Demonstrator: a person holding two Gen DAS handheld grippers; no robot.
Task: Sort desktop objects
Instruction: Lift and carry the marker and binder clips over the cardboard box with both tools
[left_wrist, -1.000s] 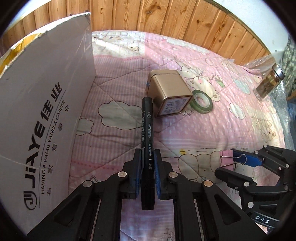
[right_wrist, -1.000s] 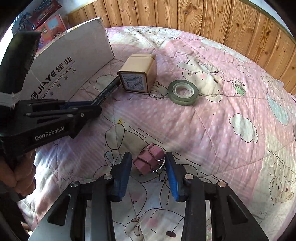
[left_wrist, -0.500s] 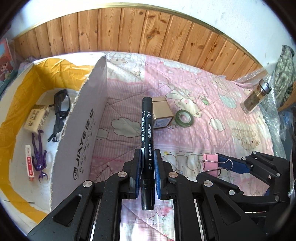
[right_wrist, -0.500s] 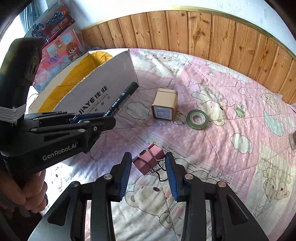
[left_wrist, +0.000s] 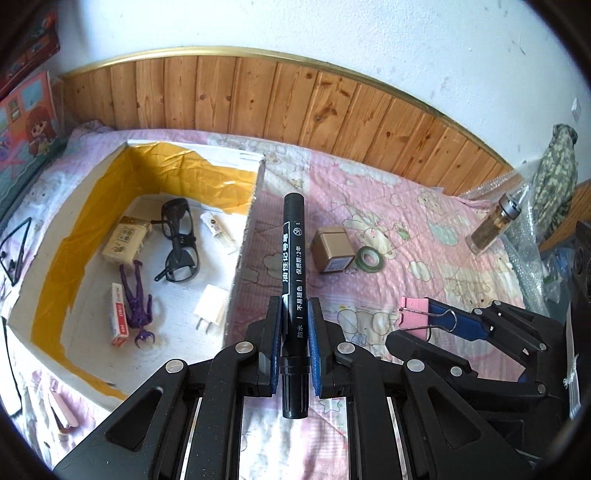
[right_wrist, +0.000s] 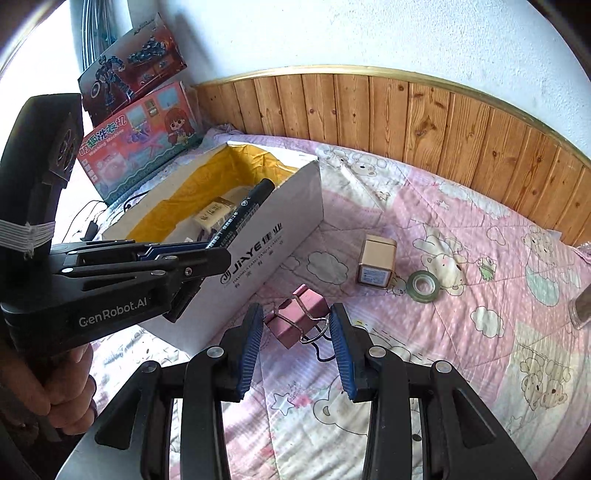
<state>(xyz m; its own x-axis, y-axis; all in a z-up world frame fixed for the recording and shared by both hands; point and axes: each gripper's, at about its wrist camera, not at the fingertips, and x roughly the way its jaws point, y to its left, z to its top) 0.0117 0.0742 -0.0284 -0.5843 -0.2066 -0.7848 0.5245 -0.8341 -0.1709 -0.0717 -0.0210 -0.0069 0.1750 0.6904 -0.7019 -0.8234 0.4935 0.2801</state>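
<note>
We read "GenRobot.AI" in white on the left gripper (right_wrist: 207, 254) body. The white carton (right_wrist: 273, 236) side carries "JiAYE 佳业"; the smaller line beneath is too small to read. The black marker (left_wrist: 293, 266) barrel reads "油性记号笔". The pink toy box (right_wrist: 140, 144) shows "Washing Machine".

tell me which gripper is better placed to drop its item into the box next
Left. The left gripper holds the marker right beside the box; the right gripper, with its pink clip, sits farther away.
</note>
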